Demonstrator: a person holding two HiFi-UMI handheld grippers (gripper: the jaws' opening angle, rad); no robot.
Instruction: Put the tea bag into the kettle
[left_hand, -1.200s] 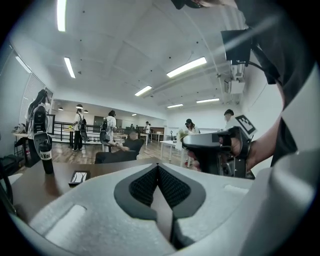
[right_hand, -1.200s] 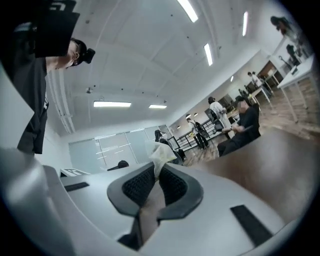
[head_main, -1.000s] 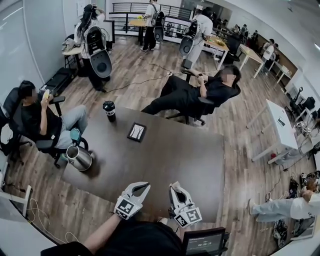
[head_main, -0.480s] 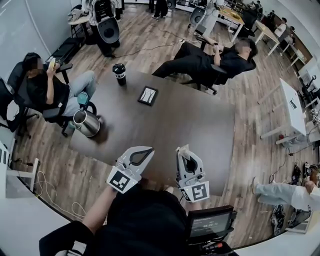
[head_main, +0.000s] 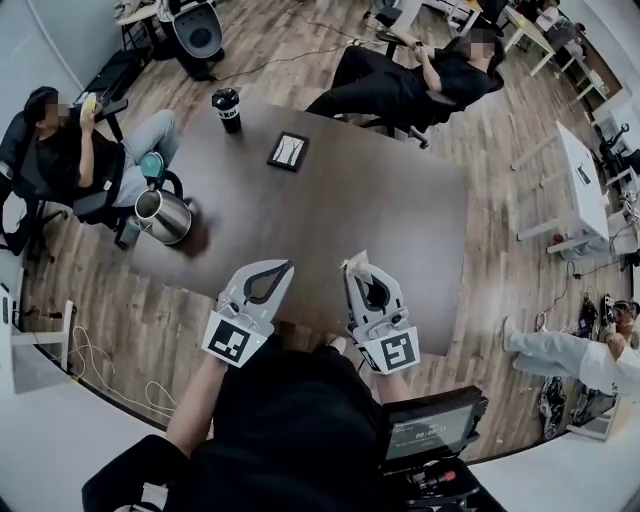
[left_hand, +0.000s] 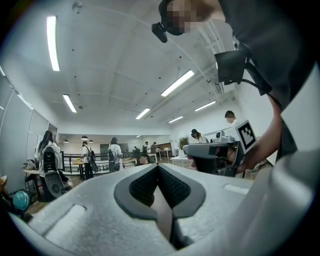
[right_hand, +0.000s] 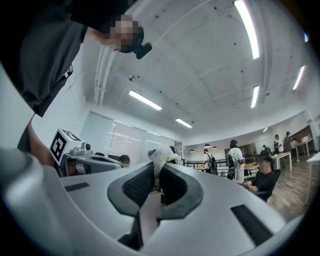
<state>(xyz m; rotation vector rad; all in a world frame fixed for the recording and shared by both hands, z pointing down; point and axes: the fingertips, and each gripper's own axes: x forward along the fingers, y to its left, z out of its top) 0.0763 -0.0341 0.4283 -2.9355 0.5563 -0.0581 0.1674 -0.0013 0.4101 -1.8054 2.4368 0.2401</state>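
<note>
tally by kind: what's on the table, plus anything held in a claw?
kettle: 1
black cup: 1
flat black tray: 1
tea bag, pinched in the right claw: 1
Total: 4

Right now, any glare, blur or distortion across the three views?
Head view: strong fisheye, table edges bow, mostly sharp, glare spot on the kettle. Left gripper view: ceiling strip lights blown out, dark vignette at corners. Right gripper view: same vignette, tea bag pale and slightly soft.
</note>
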